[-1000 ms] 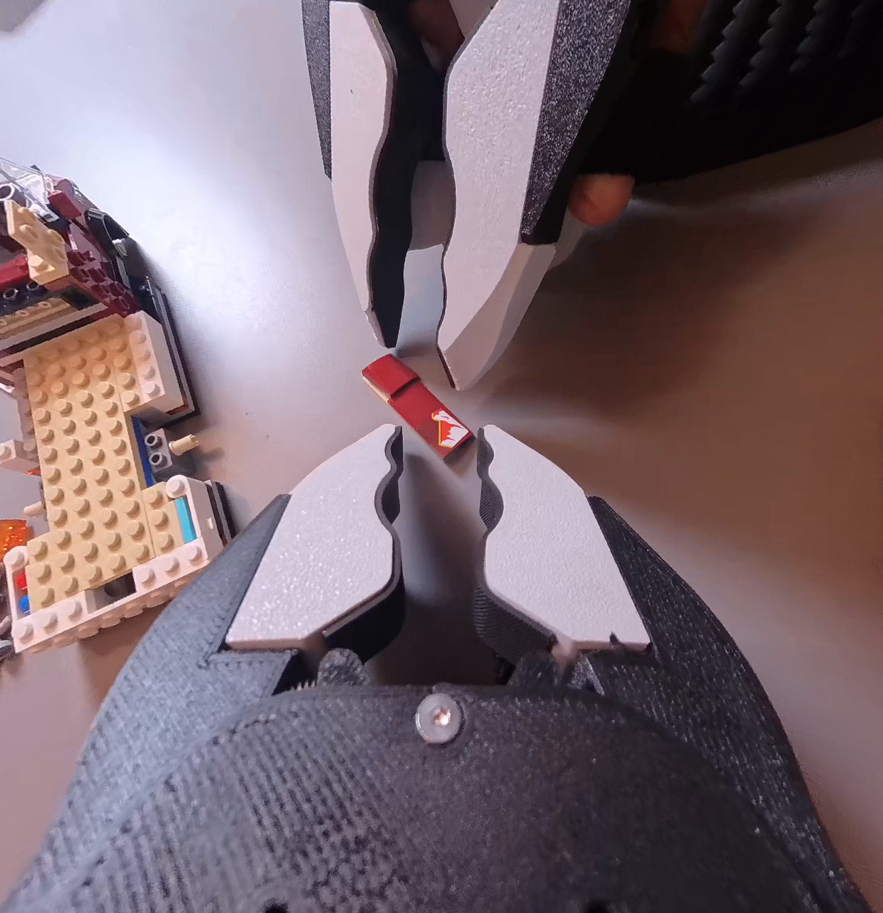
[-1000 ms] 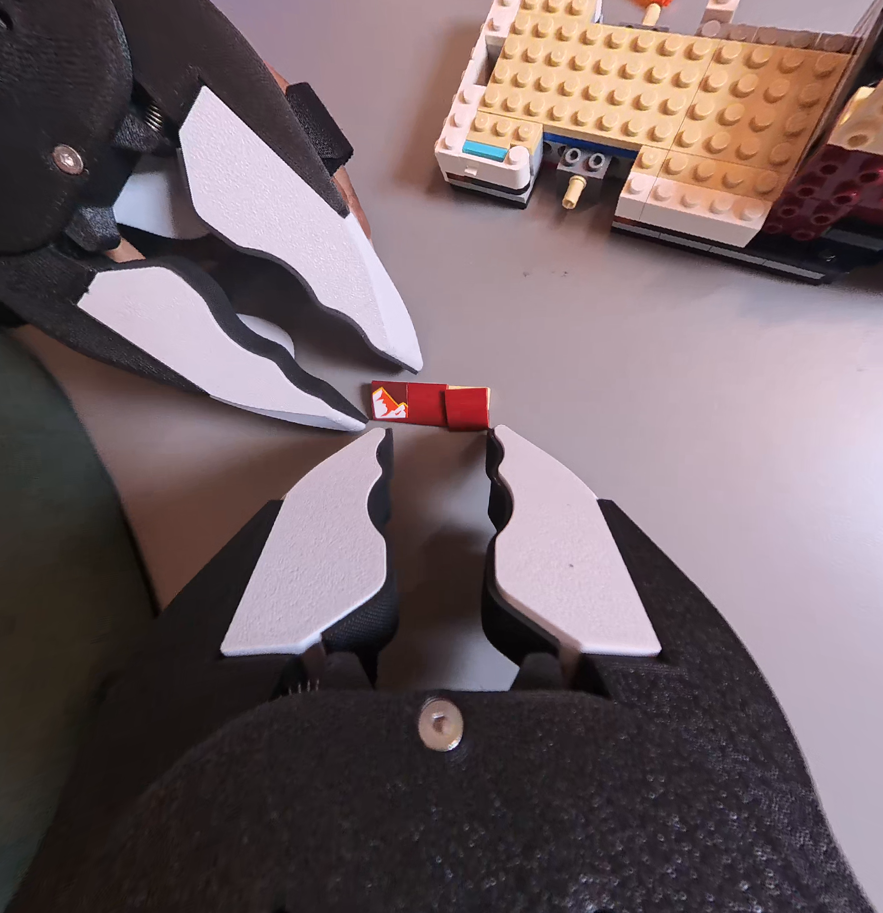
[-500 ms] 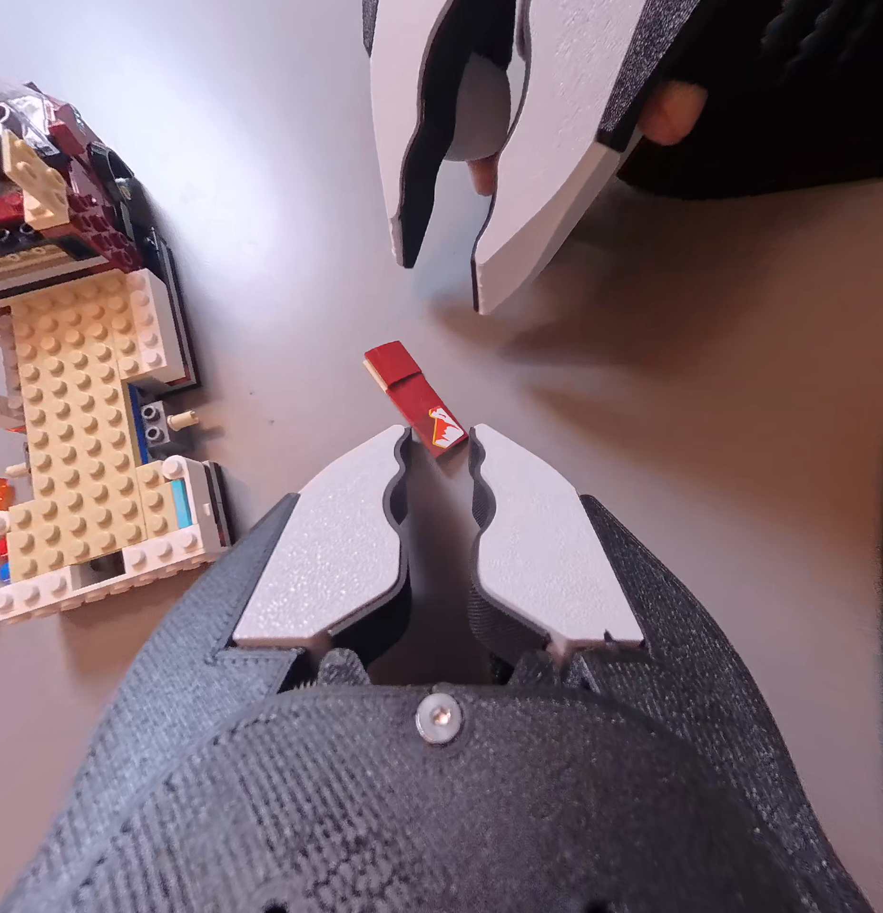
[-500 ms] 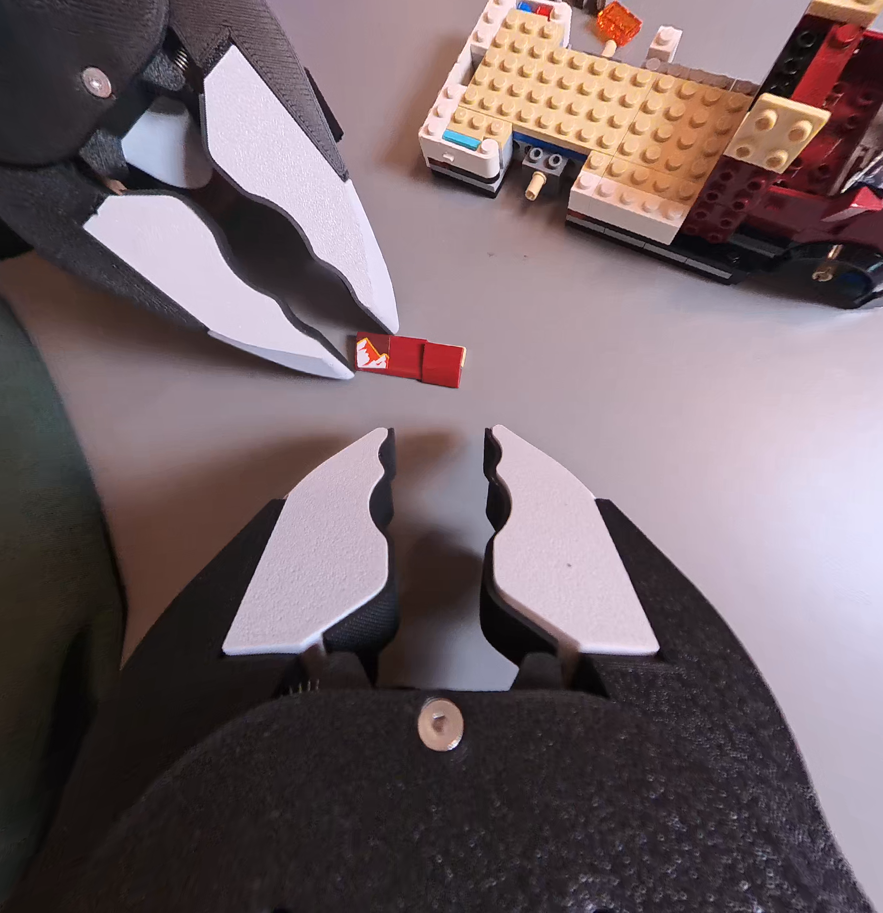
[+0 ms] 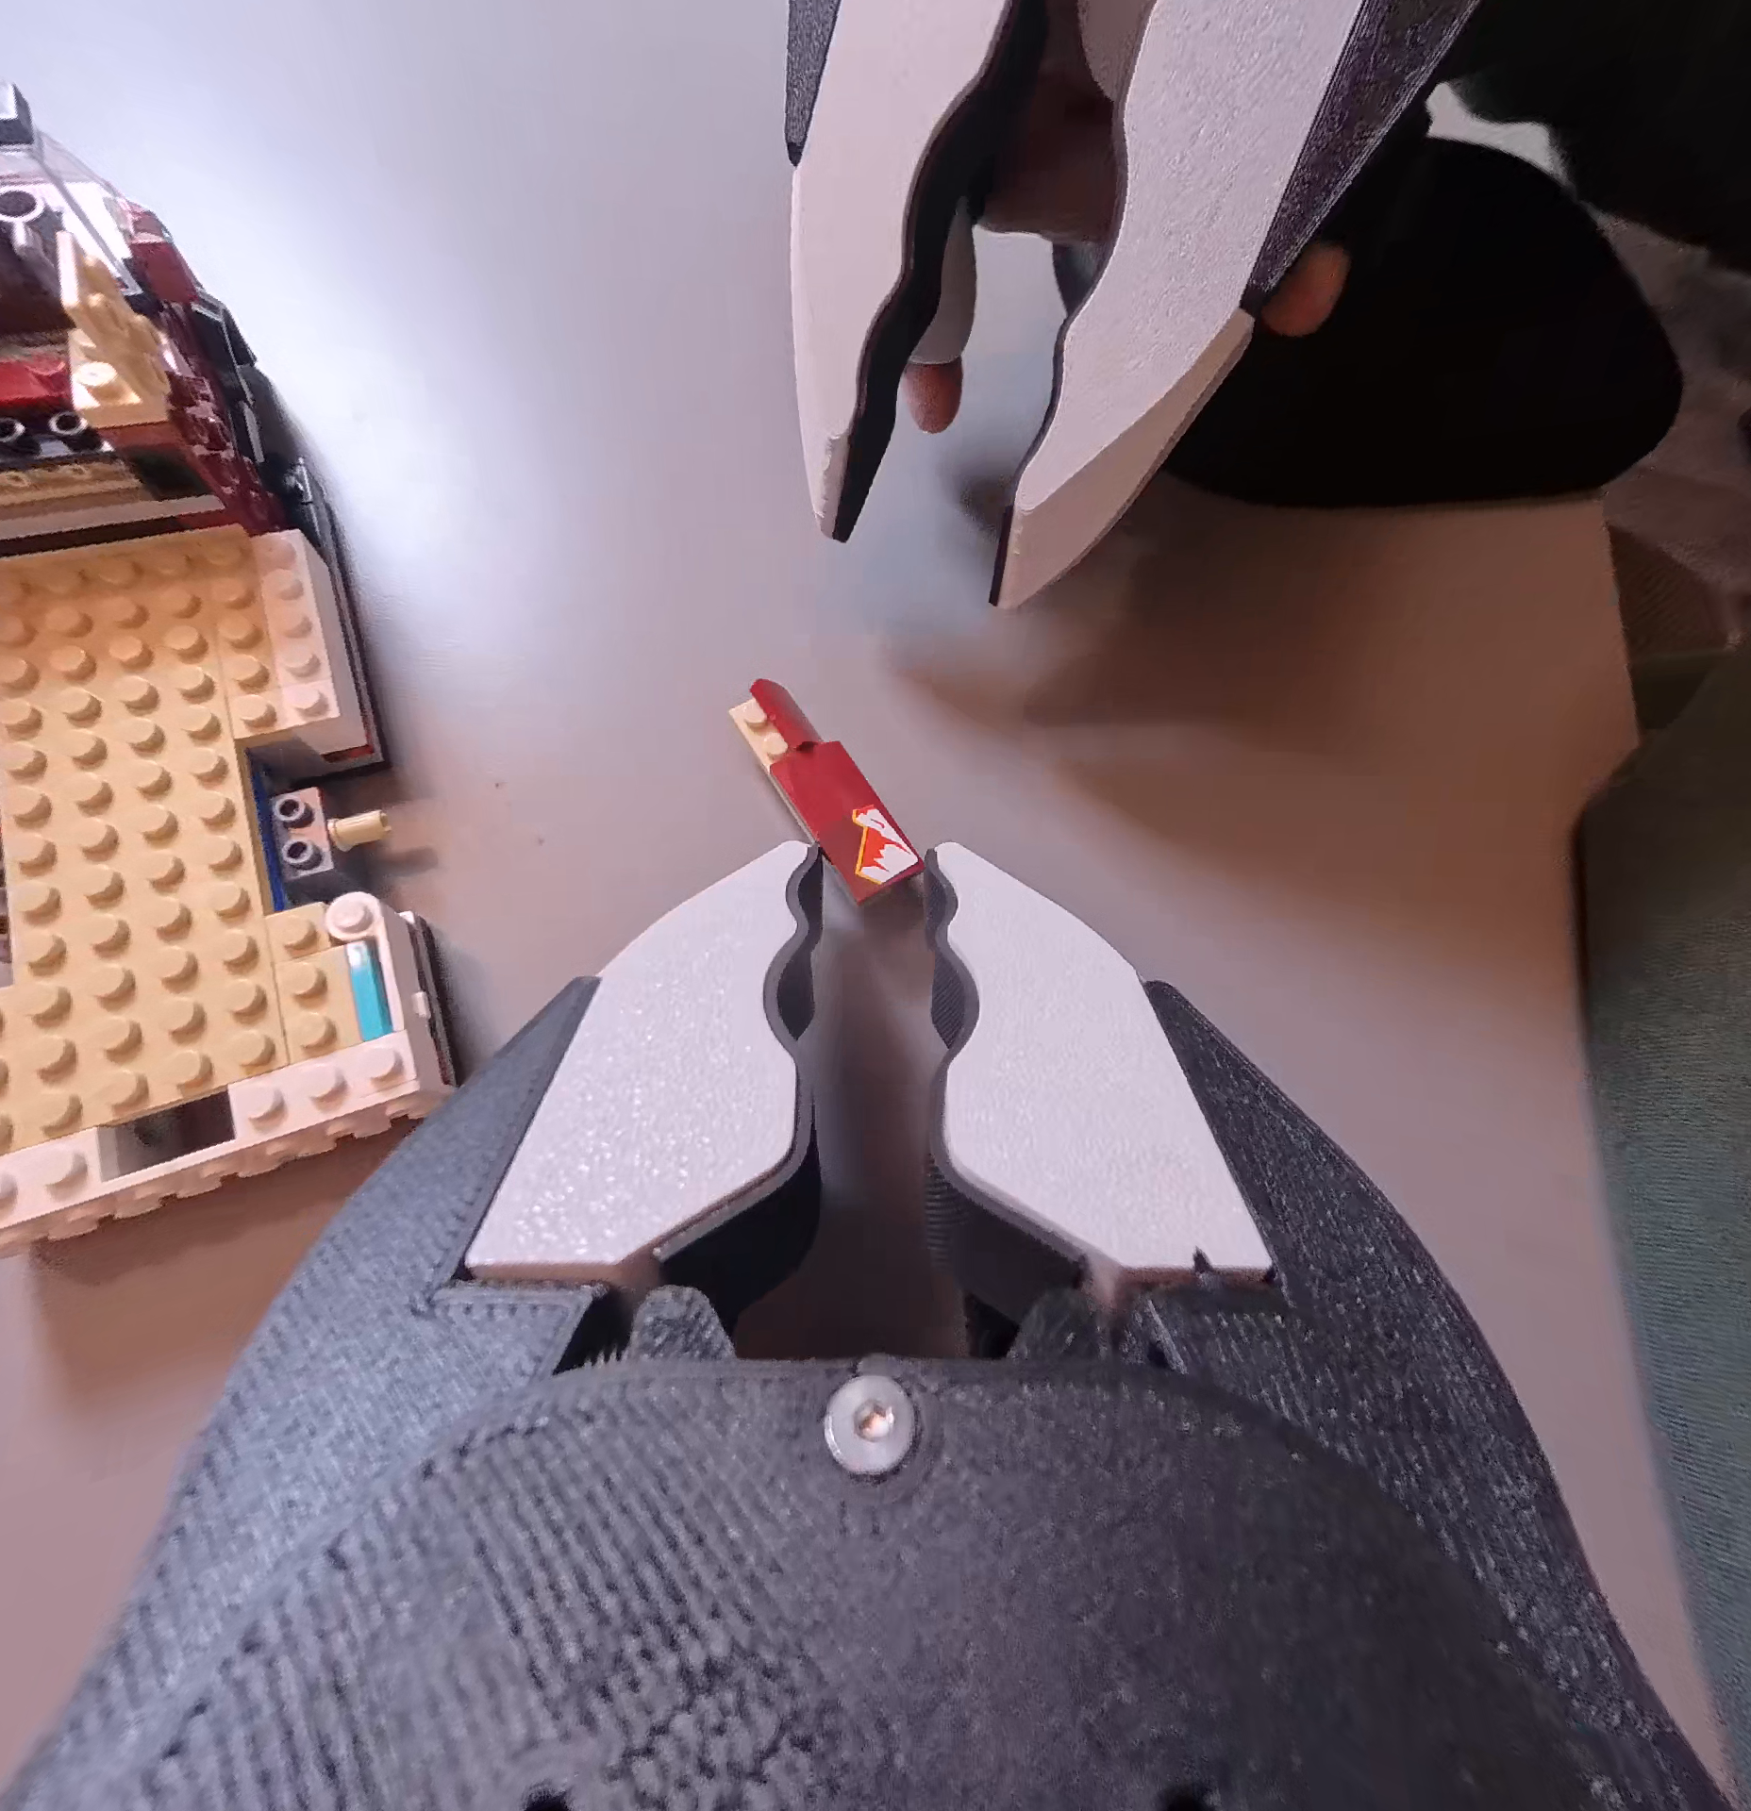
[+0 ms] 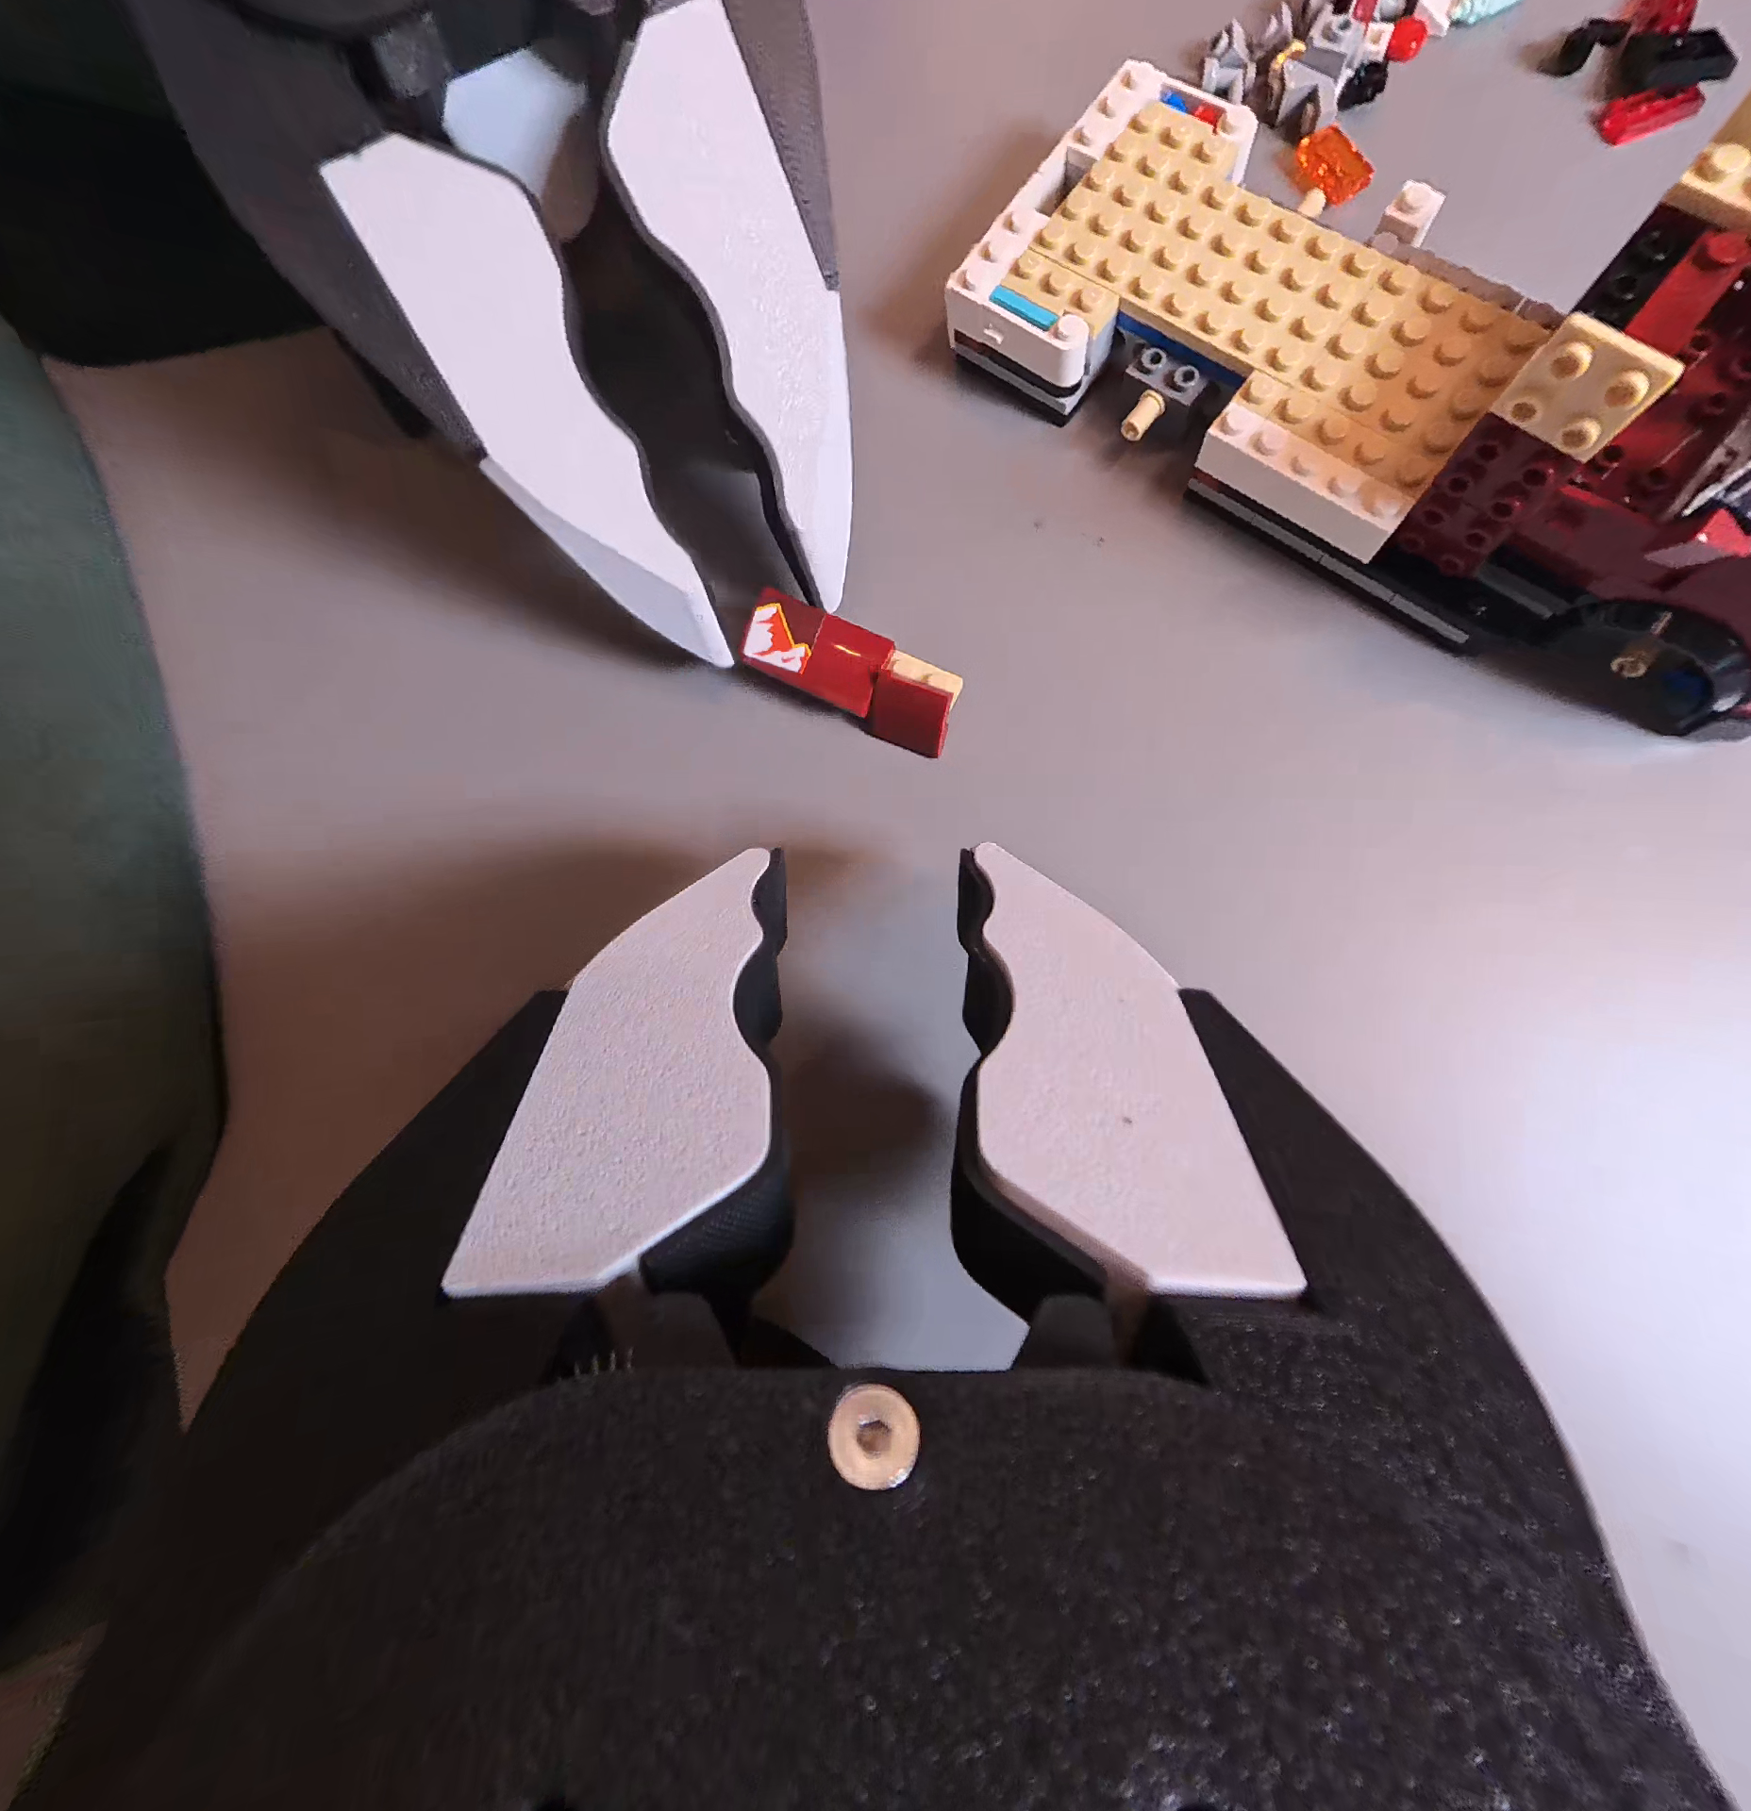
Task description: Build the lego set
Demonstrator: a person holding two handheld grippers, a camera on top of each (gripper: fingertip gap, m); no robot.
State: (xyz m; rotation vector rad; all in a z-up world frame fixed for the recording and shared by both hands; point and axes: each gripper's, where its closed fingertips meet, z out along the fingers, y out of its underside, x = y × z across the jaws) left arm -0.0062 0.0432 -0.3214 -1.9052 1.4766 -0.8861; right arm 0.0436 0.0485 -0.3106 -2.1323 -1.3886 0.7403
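Left gripper first, left wrist view: jaws parted, nothing clamped yet, tips straddling the printed end of the small dark-red sub-assembly, which lies flat on the grey table. It's red tiles on a tan plate, with studs showing at the far end. Right gripper hangs above and beyond it, also released and empty, well clear of the piece. Half-built model with its tan studded deck sits off to the left, apart from both. My read: the step is a pick of that sub-assembly. Do it by squaring the tips across the narrow width, getting low to the table, then closing slowly; the piece is thin and sits skewed to the jaws, so a fast squeeze could flip or shoot it out. Right wrist view: right gripper open, holding nothing, bare table between its tips. Left gripper comes in from upper left, tips at the printed end of the sub-assembly, touching or nearly so, can't tell which. Model is upper right, dark-red cab end at the far right. Loose parts are scattered behind it along the top edge, an orange transparent piece nearest the deck. Table is plain, matte, uncluttered around the pick. Dark green fabric at the left edge; nothing else of the room visible.
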